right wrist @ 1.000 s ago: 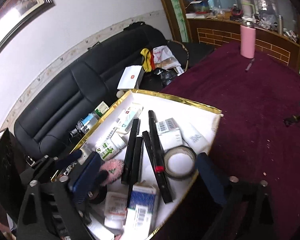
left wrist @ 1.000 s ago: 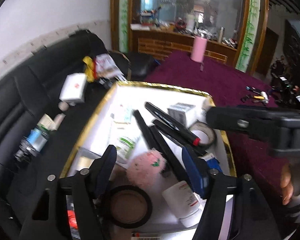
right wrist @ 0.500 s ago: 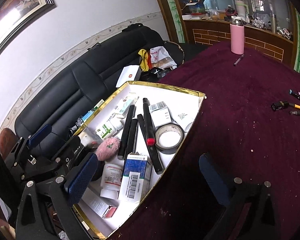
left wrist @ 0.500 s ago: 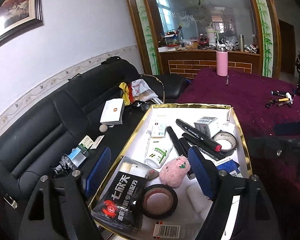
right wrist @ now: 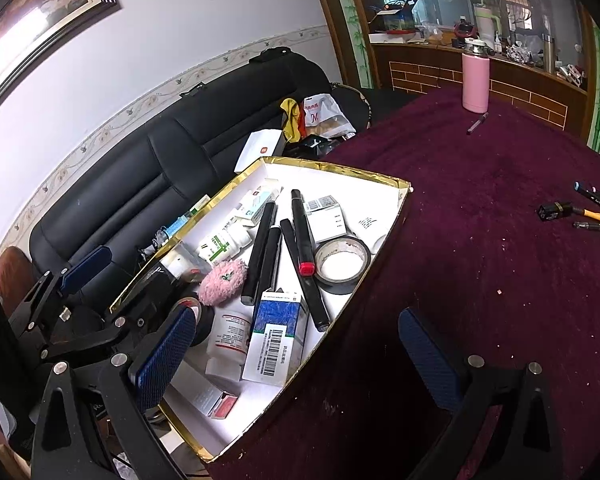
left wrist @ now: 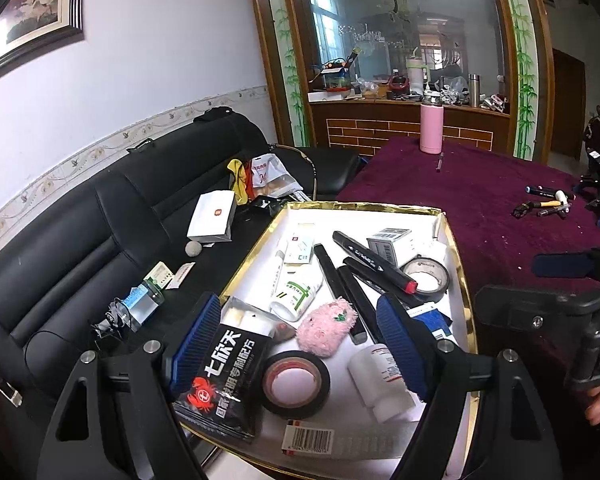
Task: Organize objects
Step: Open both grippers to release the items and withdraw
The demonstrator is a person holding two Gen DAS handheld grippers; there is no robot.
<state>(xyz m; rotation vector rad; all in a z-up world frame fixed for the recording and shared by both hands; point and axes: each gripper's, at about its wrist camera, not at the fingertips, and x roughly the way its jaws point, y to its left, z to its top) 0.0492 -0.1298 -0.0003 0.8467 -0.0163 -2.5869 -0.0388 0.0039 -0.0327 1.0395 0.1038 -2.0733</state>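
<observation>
Both grippers, left [left wrist: 300, 344] and right [right wrist: 296, 360], gape wide and empty over the near end of the box [left wrist: 458, 256], black tape [left wrist: 296, 378] lying below the left.

You can read large white Chinese characters, 七欣天, above a red crab emblem on the black packet [left wrist: 224, 376] at the near end of the gold-rimmed box [left wrist: 460, 280]. A barcode sticker [left wrist: 308, 440] lies beside it; its digits are too small to read. The blue-and-white carton [right wrist: 274, 340] carries a second barcode, digits likewise illegible. On the sofa, the white snack bag [right wrist: 320, 114] shows a red letter M. The white flat box [left wrist: 212, 220] bears a small orange square logo, unreadable. White lettering along the black marker [left wrist: 374, 260] cannot be made out.
</observation>
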